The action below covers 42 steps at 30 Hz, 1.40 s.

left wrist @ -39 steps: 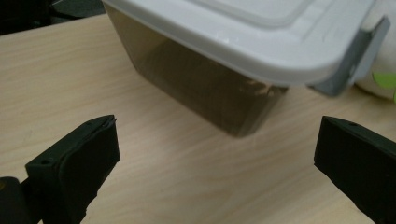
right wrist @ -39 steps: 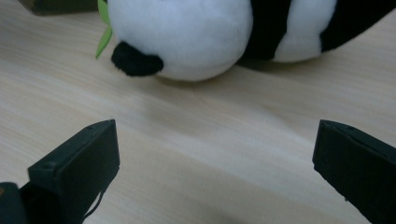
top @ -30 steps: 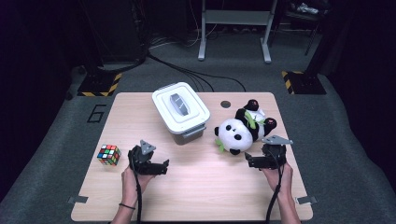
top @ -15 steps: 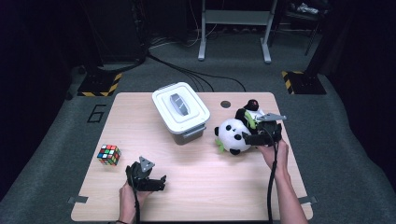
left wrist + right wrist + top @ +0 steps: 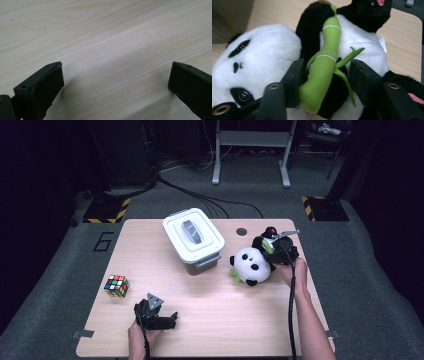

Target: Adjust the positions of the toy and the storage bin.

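Pale wood grain runs across our table (image 5: 215, 320), with dark carpet and cables beyond its far edge. Our right gripper (image 5: 325, 77) has just been closing its jaws, and they now press on the green bamboo stalk (image 5: 324, 67) and the dark arm of the plush panda (image 5: 252, 264) from both sides. From the high view, that gripper (image 5: 279, 251) sits at the panda's three o'clock side, and the toy lies on its side toward the table's three o'clock edge. At the panda's ten o'clock, just beside it, stands a white lidded storage box (image 5: 194, 239). Our left gripper (image 5: 159, 317) rests low at the table's six o'clock edge, jaws spread wide over bare wood with nothing between them. A Rubik's cube (image 5: 116, 286) sits at its ten o'clock, apart from it.
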Available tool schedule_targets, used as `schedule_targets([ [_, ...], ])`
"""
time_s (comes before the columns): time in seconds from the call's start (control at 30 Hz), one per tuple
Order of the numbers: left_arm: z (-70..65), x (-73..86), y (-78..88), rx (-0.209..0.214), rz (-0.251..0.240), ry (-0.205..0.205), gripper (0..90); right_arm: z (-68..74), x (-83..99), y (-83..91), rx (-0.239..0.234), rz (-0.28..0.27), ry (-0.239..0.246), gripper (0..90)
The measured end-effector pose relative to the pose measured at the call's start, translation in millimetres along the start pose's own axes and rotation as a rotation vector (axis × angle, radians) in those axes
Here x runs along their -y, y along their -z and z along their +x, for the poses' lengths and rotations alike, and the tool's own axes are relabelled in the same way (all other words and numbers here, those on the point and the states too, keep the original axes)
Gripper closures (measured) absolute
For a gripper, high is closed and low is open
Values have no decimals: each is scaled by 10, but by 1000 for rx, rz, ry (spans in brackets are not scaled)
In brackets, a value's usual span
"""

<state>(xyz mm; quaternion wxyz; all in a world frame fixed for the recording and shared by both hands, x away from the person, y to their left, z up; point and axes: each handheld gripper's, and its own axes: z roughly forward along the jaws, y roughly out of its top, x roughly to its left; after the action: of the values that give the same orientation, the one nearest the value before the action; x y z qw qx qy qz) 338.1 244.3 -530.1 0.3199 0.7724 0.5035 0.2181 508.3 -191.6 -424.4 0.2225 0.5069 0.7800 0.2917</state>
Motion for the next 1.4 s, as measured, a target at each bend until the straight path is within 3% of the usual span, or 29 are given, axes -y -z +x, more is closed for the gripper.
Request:
schedule_targets([
  [0.13, -9, 6, 4, -5, -2, 2, 2, -10, 35, -42, 4, 22, 27, 561],
  [0.33, -7, 7, 3, -2, -1, 9, 2, -53, 110, 9, 2, 3, 11, 700],
  [0.6, -4, 6, 3, -2, 3, 12, 3, 13, 169, 120, 27, -14, -31, 731],
  [0.8, -5, 7, 1, -4, 1, 14, 3, 127, 209, 307, 25, -8, -53, 732],
  [1.07, -5, 8, 1, -4, 1, 15, 3, 427, 317, 627, 14, -23, -50, 729],
  [1.1, -10, 9, 0, -2, 0, 22, 4, 539, 355, 703, 10, -28, -45, 729],
  [1.13, -10, 9, 0, -2, 0, 22, 4, 539, 355, 703, 10, -28, -45, 729],
  [1.23, -1, 7, 2, 4, 1, 15, 4, 758, 420, 796, 0, -11, -37, 728],
  [1.4, -1, 8, 2, 4, 1, 15, 4, 984, 500, 870, -17, -7, -34, 727],
])
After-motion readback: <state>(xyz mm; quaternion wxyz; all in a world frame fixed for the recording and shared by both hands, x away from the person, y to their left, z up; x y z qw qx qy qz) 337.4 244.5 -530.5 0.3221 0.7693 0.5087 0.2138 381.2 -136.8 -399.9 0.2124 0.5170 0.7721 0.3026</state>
